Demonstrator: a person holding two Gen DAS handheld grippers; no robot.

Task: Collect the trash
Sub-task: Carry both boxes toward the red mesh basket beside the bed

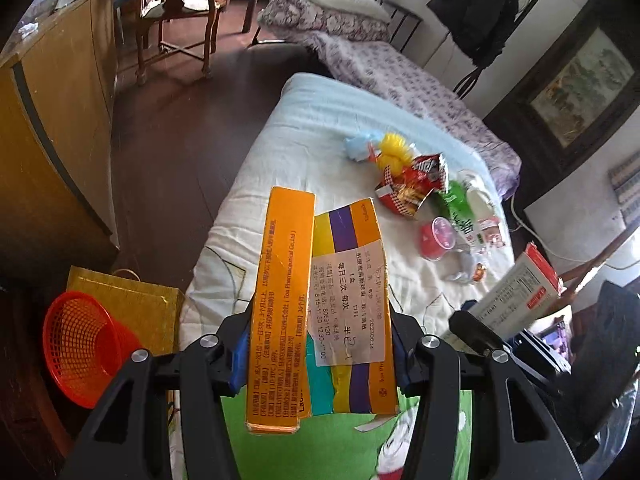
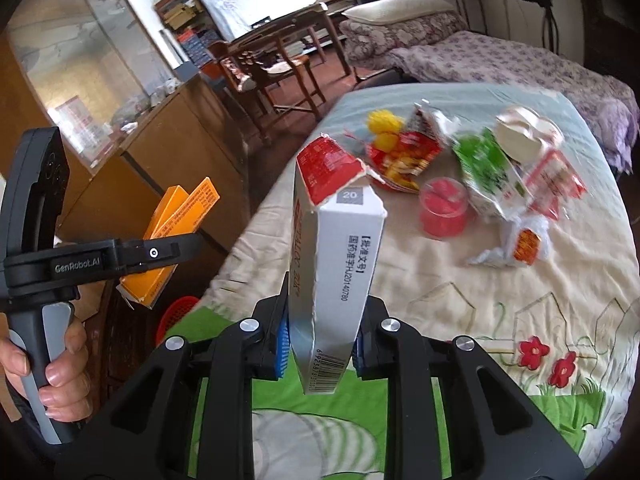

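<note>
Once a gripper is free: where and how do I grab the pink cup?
Probably take the pink cup across its side wall, coming down from above and the near side. It stands upright on the bed, mouth up, and looks round and narrow enough for the jaws. The green packet crowds its right side, the snack wrapper lies behind; the near side is open.

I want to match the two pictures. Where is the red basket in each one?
Left wrist view: the red basket sits at lower left, on the floor beside the bed.
Right wrist view: only a sliver of the red basket shows, left of centre, below the orange box, at the bed's edge.
Shared landmark: the pink cup on the bed.
</note>
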